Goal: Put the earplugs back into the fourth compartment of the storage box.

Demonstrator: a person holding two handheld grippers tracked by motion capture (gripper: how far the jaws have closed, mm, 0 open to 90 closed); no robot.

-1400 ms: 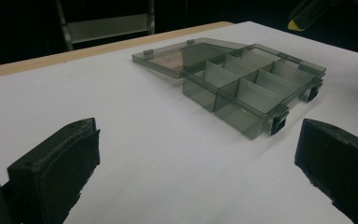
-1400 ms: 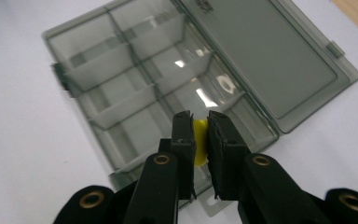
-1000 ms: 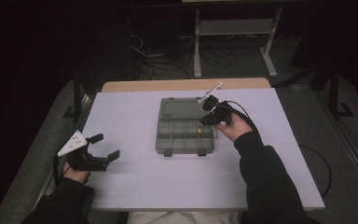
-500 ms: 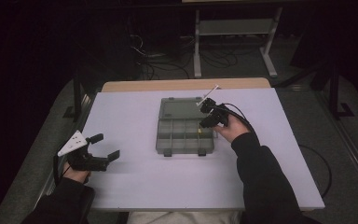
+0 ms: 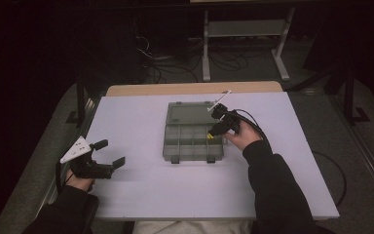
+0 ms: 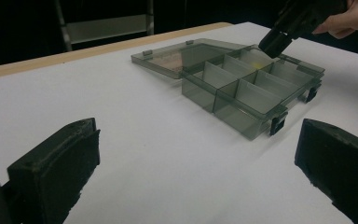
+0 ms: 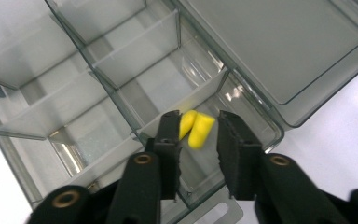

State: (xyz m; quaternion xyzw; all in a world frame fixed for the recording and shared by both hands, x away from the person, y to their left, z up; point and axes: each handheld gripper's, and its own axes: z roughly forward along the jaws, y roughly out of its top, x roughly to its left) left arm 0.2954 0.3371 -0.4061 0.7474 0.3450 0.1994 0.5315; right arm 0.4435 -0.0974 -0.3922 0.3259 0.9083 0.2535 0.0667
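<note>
A: What's nearest the right gripper [image 7: 196,135]?
B: Two yellow earplugs [image 7: 195,127], lying between its partly spread jaws and seemingly loose, in a corner compartment of the clear organiser box [image 5: 190,141]. Just beyond lies the box's lid [image 7: 279,46], folded flat on the white table [image 5: 141,185].
A: And the left gripper [image 5: 113,152]?
B: Jaws wide apart, holding nothing, low over the table. The box sits well ahead of it, and the right gripper dips into the box's far corner.
</note>
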